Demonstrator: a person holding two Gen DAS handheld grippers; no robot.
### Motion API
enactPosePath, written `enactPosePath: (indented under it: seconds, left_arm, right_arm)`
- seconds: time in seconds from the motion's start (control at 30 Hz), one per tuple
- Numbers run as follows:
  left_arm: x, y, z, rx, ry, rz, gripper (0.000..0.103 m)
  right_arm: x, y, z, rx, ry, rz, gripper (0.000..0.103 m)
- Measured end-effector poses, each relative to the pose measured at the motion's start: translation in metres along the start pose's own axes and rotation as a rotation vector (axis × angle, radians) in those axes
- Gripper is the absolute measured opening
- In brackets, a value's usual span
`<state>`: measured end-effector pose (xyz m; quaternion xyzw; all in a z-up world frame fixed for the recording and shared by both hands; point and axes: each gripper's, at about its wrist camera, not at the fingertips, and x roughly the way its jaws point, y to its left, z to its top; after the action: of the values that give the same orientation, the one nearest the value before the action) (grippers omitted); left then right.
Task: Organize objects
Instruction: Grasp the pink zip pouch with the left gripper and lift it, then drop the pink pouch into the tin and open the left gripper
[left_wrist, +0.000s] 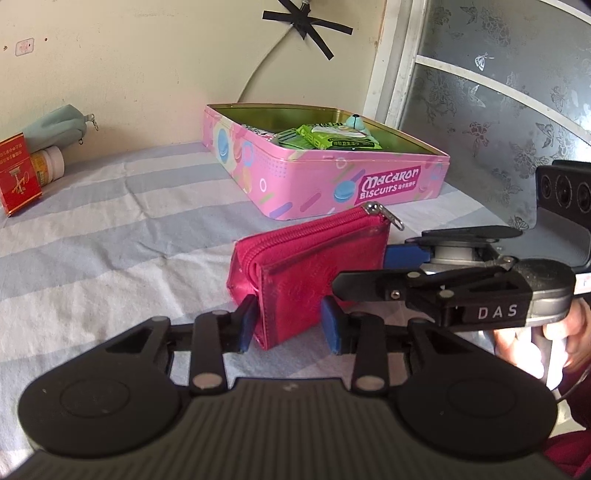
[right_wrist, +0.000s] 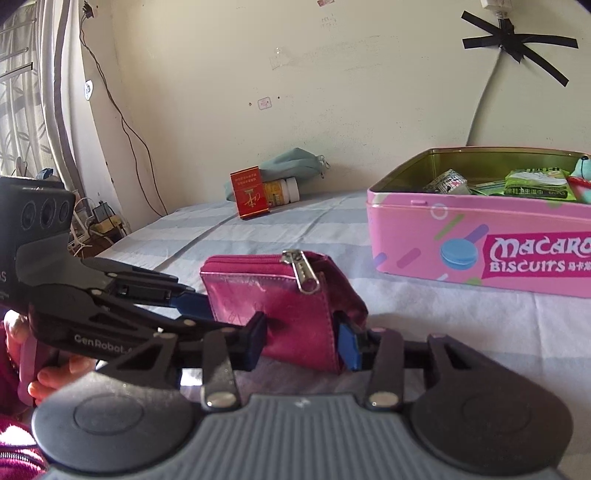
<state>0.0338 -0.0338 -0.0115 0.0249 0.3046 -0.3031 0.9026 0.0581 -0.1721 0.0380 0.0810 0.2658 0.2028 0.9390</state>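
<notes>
A magenta zip wallet (left_wrist: 310, 273) stands on edge on a bed sheet (left_wrist: 110, 236) striped in pale blue and white, just in front of an open pink biscuit tin (left_wrist: 332, 184), its zipper pull (right_wrist: 303, 273) hanging at the top corner. 2 handheld grippers have it at once: the left gripper (left_wrist: 290, 321) has its blue pads (left_wrist: 332, 325) pressed on either side of the wallet's near end, and the right gripper (right_wrist: 304, 338) is likewise clamped across the end facing it, dark pad on one side, blue pad on the other. In the left wrist view the right gripper reaches in from the right, a hand (left_wrist: 554, 339) wrapped around its handle; in the right wrist view the left gripper comes in from the left, fingers (right_wrist: 59, 373) curled under it beside a maroon sleeve.

The tin, printed "Macaron Biscuits", has a gold interior and holds green wet-wipe packets (right_wrist: 535, 184), a small black-and-white patterned pack (right_wrist: 448, 181) and a teal plush toy (left_wrist: 356, 123) at its far side. Well apart, by the cream wall (right_wrist: 332, 92), stand a red carton (right_wrist: 251, 195), a white pill bottle (right_wrist: 284, 192) lying on its side and a pale green pouch (right_wrist: 291, 162) behind them. Black tape (right_wrist: 517, 40) in a star shape pins a cable to the wall. A frosted window (left_wrist: 498, 92) with butterfly and flower patterns borders the bed on one side; a curtain (right_wrist: 22, 110) and tangled cords lie at the other.
</notes>
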Motion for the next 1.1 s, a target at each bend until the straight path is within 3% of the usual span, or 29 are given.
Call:
enactPosePath:
  seconds: [0.1,0.23,0.5,0.6,0.7,0.8,0.9,1.1]
  left_arm:
    - [0.001,-0.005,-0.008,0.046,-0.052,0.017,0.041]
    - [0.003,-0.017,-0.009,0.110,-0.054,0.065,0.045]
    - [0.001,-0.012,-0.007,0.071,-0.051,0.051,0.044]
    - [-0.008,-0.015,0.004,0.036,-0.053,0.028,0.044]
    - [-0.022,-0.030,0.034,0.119,-0.122,0.019,0.043]
    - [-0.014,-0.044,0.074,0.206,-0.174,0.014,0.043]
    - [0.016,-0.047,0.108,0.249,-0.198,0.010,0.044]
    - [0.118,-0.029,0.167,0.175,-0.046,0.099,0.033]
  right_arm:
    - [0.001,-0.001,0.000,0.009,0.006,-0.009,0.033]
    - [0.001,0.001,-0.001,0.002,0.004,-0.018,0.033]
    - [-0.001,0.006,-0.002,-0.027,-0.012,-0.035,0.033]
    - [-0.013,0.006,-0.001,0.003,-0.062,-0.023,0.032]
    - [-0.038,0.001,0.012,0.003,-0.165,-0.003,0.030]
    - [-0.060,-0.010,0.036,-0.055,-0.259,-0.072,0.030]
    - [-0.063,-0.032,0.063,-0.103,-0.293,-0.180,0.031]
    - [-0.010,-0.090,0.110,-0.160,-0.150,-0.375,0.028]
